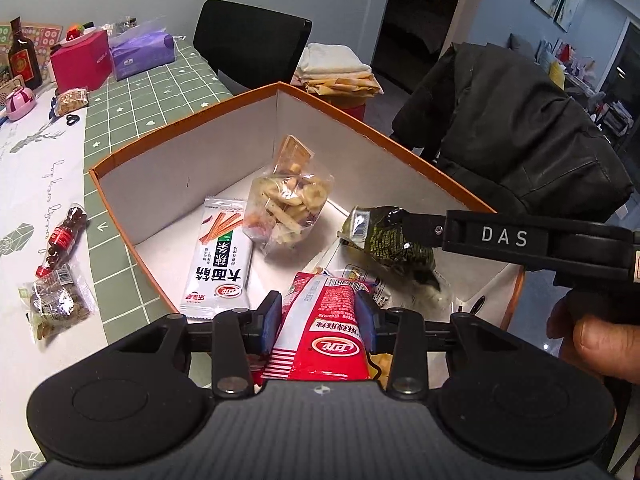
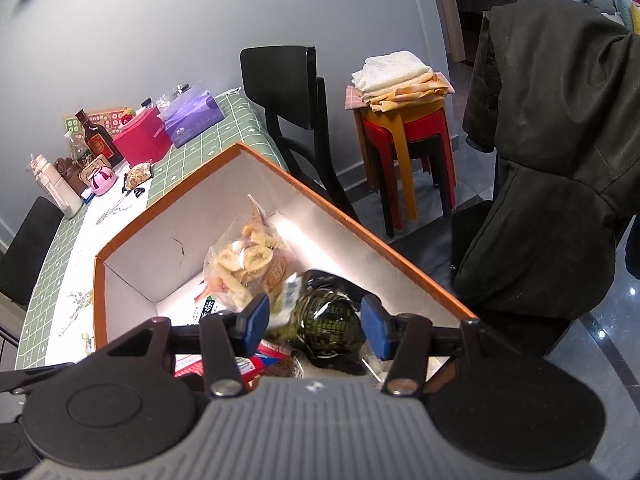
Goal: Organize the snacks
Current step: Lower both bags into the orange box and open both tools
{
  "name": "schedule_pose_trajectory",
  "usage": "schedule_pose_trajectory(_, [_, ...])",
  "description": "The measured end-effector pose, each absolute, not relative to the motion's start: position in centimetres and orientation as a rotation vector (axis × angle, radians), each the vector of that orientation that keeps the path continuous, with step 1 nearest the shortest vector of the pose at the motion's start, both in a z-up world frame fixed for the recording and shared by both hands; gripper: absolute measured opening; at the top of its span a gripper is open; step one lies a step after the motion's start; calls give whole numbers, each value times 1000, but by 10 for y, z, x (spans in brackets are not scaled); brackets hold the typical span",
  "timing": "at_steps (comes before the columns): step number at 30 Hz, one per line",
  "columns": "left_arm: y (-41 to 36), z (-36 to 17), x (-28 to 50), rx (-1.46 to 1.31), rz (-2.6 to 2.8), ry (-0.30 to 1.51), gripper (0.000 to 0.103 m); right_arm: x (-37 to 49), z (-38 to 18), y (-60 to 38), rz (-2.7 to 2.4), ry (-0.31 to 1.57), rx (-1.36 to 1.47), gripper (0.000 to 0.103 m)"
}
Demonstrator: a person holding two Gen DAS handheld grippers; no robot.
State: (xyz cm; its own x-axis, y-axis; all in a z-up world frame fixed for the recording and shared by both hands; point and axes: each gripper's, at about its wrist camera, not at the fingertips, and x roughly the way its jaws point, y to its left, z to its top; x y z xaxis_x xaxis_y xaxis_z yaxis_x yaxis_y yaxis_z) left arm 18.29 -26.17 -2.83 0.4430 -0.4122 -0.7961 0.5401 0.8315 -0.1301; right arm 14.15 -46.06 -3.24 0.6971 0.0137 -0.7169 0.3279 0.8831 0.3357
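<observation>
My left gripper [image 1: 320,300] is shut on a red snack packet [image 1: 320,344], held just above the near end of the orange box [image 1: 180,124] with white inside walls. In the box lie a white stick-snack packet [image 1: 218,256] and a clear bag of banana chips [image 1: 288,204]. My right gripper [image 2: 316,316] is shut on a crumpled dark green packet [image 2: 328,320] over the box's right side. From the left wrist view this green packet [image 1: 384,240] hangs at the right gripper's fingertips [image 1: 404,224], above more wrappers on the box floor.
On the table left of the box lie a cola-bottle candy pack [image 1: 60,240] and a clear bag of nuts [image 1: 60,304]. A pink box [image 1: 80,60], purple tissue pack [image 1: 140,52] and bottle [image 1: 22,56] stand at the back. A black chair [image 2: 288,92], stacked stools [image 2: 404,140] and a dark jacket [image 2: 560,160] surround the table.
</observation>
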Motion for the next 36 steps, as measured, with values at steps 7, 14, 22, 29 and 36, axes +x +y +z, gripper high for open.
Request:
schedule_pose_trajectory(7, [-258, -23, 185, 134, -585, 936, 45, 139, -31, -461, -175, 784, 468, 48])
schedule_pose_trajectory(14, [-257, -17, 180, 147, -590, 918, 45, 141, -28, -454, -159, 789, 456, 47])
schedule_pose_trajectory(22, [-254, -7, 174, 171, -593, 891, 45, 139, -24, -448, -154, 783, 451, 46])
schedule_pose_trajectory(29, [-244, 0, 172, 169, -584, 879, 45, 137, -19, -443, -150, 778, 448, 46])
schedule_pose_trajectory(36, [-231, 17, 168, 183, -565, 848, 45, 134, -11, -436, -138, 767, 439, 46])
